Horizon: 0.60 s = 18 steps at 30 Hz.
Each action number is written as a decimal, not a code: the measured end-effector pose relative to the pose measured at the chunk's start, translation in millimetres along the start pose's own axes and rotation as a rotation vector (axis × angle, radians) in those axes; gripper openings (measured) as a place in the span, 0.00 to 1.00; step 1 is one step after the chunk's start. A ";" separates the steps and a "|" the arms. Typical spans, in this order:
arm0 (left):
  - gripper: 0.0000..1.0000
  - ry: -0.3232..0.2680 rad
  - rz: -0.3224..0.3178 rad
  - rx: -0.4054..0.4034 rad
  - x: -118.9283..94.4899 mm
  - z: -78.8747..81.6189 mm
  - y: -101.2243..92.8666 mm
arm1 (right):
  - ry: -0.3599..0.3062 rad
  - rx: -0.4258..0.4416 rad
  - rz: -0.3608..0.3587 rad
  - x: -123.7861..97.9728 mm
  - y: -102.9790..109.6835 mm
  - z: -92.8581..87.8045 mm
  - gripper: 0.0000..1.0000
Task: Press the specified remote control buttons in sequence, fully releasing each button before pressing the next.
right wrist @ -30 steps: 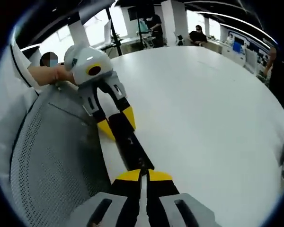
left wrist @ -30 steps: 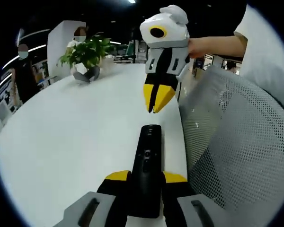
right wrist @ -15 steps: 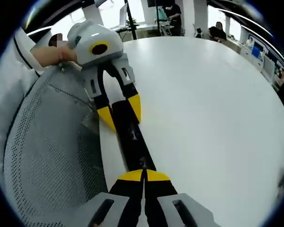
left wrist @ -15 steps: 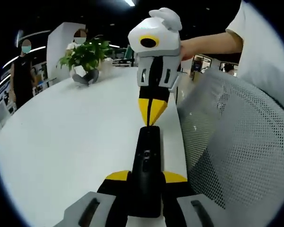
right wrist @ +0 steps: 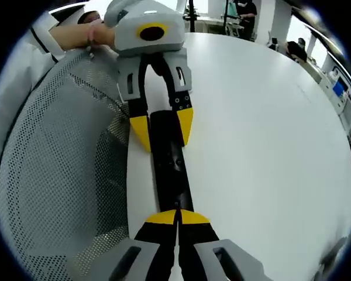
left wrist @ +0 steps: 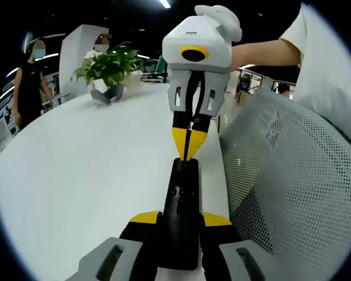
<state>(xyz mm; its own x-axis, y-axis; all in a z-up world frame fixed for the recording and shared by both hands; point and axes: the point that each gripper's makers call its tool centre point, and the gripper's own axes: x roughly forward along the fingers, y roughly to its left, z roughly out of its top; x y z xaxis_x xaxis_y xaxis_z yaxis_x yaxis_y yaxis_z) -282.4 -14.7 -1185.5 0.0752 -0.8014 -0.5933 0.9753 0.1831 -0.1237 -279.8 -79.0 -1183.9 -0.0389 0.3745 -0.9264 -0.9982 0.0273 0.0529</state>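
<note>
A slim black remote (left wrist: 181,202) lies lengthwise along the edge of the white table (left wrist: 93,175). My left gripper (left wrist: 180,218) is shut on its near end, one yellow tip on each side. My right gripper (left wrist: 187,153) comes down from above, shut, with its joined yellow tips resting on the remote's far end. In the right gripper view the remote (right wrist: 171,167) runs from my shut right gripper (right wrist: 176,215) up to the left gripper (right wrist: 162,130), which clamps it from both sides. A person's hand holds each gripper.
A grey mesh chair back (left wrist: 292,175) stands close along the table's edge, beside the remote, and shows again as a chair back (right wrist: 58,175). A potted plant (left wrist: 105,70) sits at the table's far side. People stand in the background.
My right gripper has swung upright and come down, from hovering above the remote's far end to touching it with its shut tips. The left gripper keeps its hold on the remote.
</note>
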 end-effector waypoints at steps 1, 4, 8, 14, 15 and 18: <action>0.25 0.001 -0.004 0.019 0.0 -0.4 0.0 | -0.003 0.003 -0.008 -0.2 0.3 -0.4 0.00; 0.24 0.004 -0.007 0.023 0.3 -1.5 0.0 | -0.039 0.029 -0.044 -1.1 -0.8 -0.7 0.00; 0.24 0.013 -0.008 0.080 0.9 -3.6 -0.6 | -0.117 0.095 -0.028 -3.8 -1.7 -0.8 0.00; 0.24 0.014 -0.018 0.149 0.8 -5.7 -4.0 | -0.136 0.088 -0.021 -8.7 -1.2 7.0 0.00; 0.24 0.015 -0.014 0.159 1.2 -6.4 -3.8 | -0.144 0.083 -0.016 -7.9 -0.1 9.0 0.00; 0.24 0.011 -0.020 0.161 0.8 -6.7 -3.1 | -0.127 0.052 0.005 -4.0 5.8 8.8 0.00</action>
<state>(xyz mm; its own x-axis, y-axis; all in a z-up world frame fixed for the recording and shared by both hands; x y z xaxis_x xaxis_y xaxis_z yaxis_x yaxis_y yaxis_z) -286.7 -12.1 -1191.0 0.0541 -0.7977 -0.6006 0.9973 0.0727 -0.0067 -285.0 -72.2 -1176.6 -0.0340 0.4892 -0.8715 -0.9942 0.0723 0.0794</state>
